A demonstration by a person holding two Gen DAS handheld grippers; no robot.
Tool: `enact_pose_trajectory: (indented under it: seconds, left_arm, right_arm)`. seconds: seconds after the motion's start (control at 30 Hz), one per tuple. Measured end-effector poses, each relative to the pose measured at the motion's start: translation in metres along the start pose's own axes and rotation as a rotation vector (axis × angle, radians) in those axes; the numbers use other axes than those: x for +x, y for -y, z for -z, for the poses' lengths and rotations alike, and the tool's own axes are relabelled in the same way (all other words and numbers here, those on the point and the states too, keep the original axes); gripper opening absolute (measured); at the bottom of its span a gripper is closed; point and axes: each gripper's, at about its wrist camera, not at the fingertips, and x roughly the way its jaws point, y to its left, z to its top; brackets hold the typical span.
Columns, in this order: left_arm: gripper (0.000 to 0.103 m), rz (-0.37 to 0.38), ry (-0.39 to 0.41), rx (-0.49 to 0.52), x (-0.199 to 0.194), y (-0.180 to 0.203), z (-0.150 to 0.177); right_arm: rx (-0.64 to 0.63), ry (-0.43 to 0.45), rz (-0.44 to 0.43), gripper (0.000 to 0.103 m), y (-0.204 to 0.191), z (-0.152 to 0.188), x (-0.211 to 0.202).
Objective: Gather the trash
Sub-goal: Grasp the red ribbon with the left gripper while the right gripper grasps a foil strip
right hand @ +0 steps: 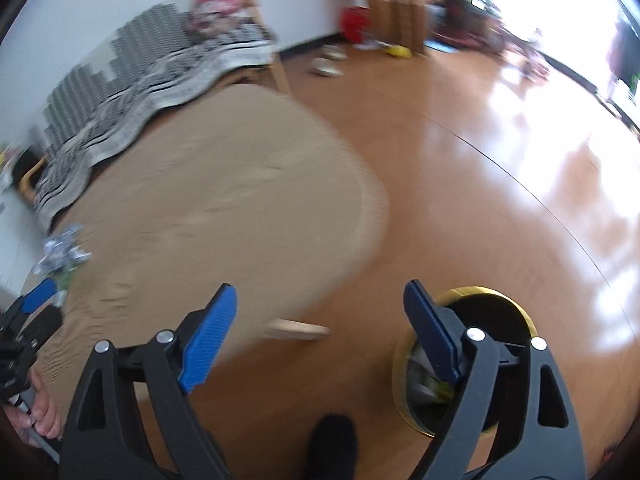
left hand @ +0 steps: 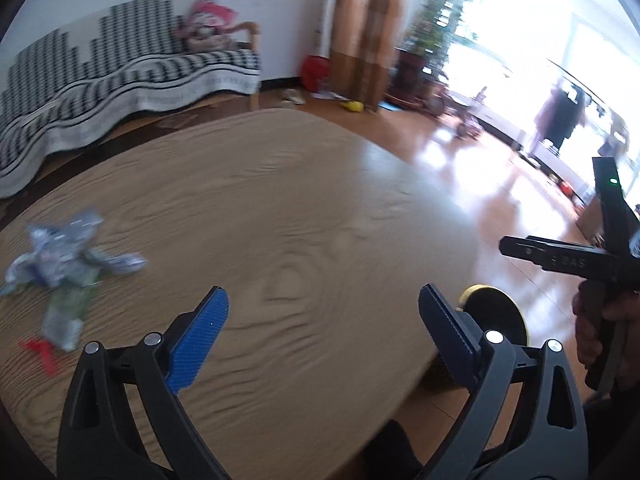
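Observation:
A heap of crumpled silver and blue wrappers (left hand: 68, 256) lies at the left of the wood-grain table (left hand: 300, 200), with a small red scrap (left hand: 38, 354) in front of it. My left gripper (left hand: 328, 332) hangs open over the bare table, well right of the heap and holding nothing. A black bin with a yellow rim (right hand: 464, 360) stands on the floor beyond the table's edge, with grey-green rubbish inside. My right gripper (right hand: 320, 336) is open and empty above the floor, its right pad over the bin's mouth. In the right wrist view the wrappers (right hand: 60, 252) show far left.
A sofa under a black-and-white throw (left hand: 120, 80) stands behind the table. Slippers (right hand: 328, 64), a red bucket (right hand: 354, 20) and a yellow toy (right hand: 398, 52) lie on the glossy floor by the curtain. A pale blurred piece (right hand: 298, 330) shows under the table's edge. A dark-socked foot (right hand: 332, 440) is below.

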Motion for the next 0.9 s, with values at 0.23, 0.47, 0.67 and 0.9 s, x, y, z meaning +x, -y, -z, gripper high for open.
enact_pose_trajectory:
  seconds: [0.23,0.47,0.67,0.9]
  left_arm:
    - [0.093,-0.227,0.007,-0.19,-0.039,-0.129,0.02]
    - [0.094,-0.365,-0.031,-0.376,-0.067,-0.225,0.061]
    - [0.094,-0.401,-0.121,-0.392,-0.047,-0.246,0.081]
    - [0.094,-0.427,-0.165,-0.352,-0.022,-0.242,0.081]
  right_arm:
    - [-0.187,-0.017,-0.177,0.083,-0.159,-0.012,0.031]
    - [-0.381,-0.037,-0.248,0.083,-0.288,-0.003,0.071]
    - [-0.47,-0.082,-0.237,0.083,-0.334,0.004,0.115]
    - [-0.529,-0.087,-0.215,0.083,-0.356,0.002,0.15]
